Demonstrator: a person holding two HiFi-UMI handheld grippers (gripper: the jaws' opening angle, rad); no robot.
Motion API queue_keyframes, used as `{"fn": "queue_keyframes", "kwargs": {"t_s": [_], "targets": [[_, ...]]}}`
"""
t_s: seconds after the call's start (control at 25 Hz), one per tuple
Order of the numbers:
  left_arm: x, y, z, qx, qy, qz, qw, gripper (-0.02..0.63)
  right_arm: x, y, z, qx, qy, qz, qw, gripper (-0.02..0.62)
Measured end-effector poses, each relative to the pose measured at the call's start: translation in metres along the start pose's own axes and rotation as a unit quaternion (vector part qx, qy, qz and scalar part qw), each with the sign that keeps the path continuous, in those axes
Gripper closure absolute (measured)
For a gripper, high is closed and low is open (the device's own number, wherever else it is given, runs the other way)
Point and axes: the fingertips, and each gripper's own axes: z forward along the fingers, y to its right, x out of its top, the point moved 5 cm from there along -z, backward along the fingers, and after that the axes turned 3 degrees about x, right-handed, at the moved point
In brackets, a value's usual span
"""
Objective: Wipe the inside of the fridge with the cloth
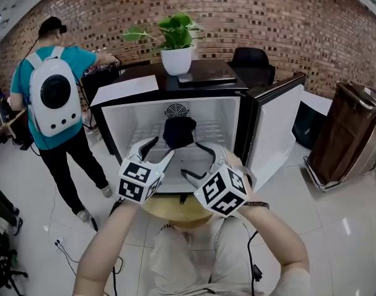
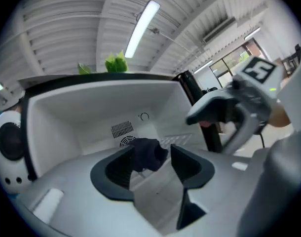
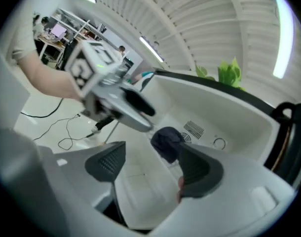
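Dark navy fabric cloth (image 1: pixel 179 132) sits bunched in a heap on the wire shelf (image 1: pixel 208 132) inside the small white fridge (image 1: pixel 123 128), door swung open, approx mid-shelf, in front of the round vent (image 1: pixel 175 110) on the back wall. Left gripper (image 2: pixel 153 171) has jaws apart w/ nothing pressed btwn them; the cloth shows beyond the tips, not touched. Right gripper (image 3: pixel 150 169) likewise spread wide and empty, cloth just past its jaws. Both hover at the fridge mouth, close side by side.

Handling, judged: cloth looks soft, limp, light, so no force needed and no breakage risk. It'll drape and fold once lifted, prob. won't slip from ribbed pads. Best hold: pinch the raised hump at the top of the heap, taking several layers, not a single edge. Watch for the lower folds snagging in the shelf wires.
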Motion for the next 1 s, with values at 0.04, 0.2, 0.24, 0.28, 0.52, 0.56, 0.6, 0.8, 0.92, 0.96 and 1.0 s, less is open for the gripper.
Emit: {"fn": "queue_keyframes", "kwargs": {"t_s": [0.04,0.2,0.24,0.28,0.52,0.56,0.6,0.8,0.92,0.96,1.0], "targets": [[0.003,-0.004,0.019,-0.003,-0.014,0.010,0.9998,0.371,-0.006,-0.014,-0.010,0.004,0.008,0.000,1.000,0.252],[0.006,-0.015,0.084,-0.011,-0.079,0.052,0.9955,0.310,-0.033,-0.074,-0.042,0.043,0.025,0.000,0.999,0.253],[0.003,-0.017,0.098,-0.012,-0.099,0.064,0.9930,0.308,-0.040,-0.085,-0.049,0.051,0.029,0.001,0.998,0.253],[0.000,-0.020,0.110,-0.013,-0.119,0.074,0.9900,0.307,-0.047,-0.095,-0.055,0.056,0.033,0.003,0.998,0.253],[-0.014,-0.031,0.141,-0.023,-0.195,0.071,0.9779,0.453,-0.097,-0.122,-0.073,0.080,0.042,0.040,0.995,0.285],[-0.013,-0.030,0.143,-0.022,-0.199,0.078,0.9766,0.477,-0.102,-0.123,-0.074,0.084,0.040,0.050,0.994,0.287],[-0.012,-0.030,0.143,-0.017,-0.201,0.085,0.9757,0.494,-0.108,-0.122,-0.076,0.084,0.039,0.059,0.994,0.285],[0.017,-0.015,0.139,-0.014,-0.122,0.040,0.9916,0.518,-0.129,-0.102,-0.080,0.040,0.043,0.105,0.993,0.299],[0.044,-0.010,0.136,-0.009,-0.054,-0.006,0.9985,0.521,-0.127,-0.088,-0.081,0.021,0.066,0.126,0.990,0.302],[0.052,-0.008,0.137,-0.010,-0.034,-0.021,0.9992,0.522,-0.125,-0.087,-0.080,0.018,0.071,0.128,0.989,0.302],[0.059,-0.007,0.139,-0.011,-0.014,-0.037,0.9992,0.522,-0.124,-0.087,-0.080,0.018,0.074,0.130,0.989,0.302]]}}
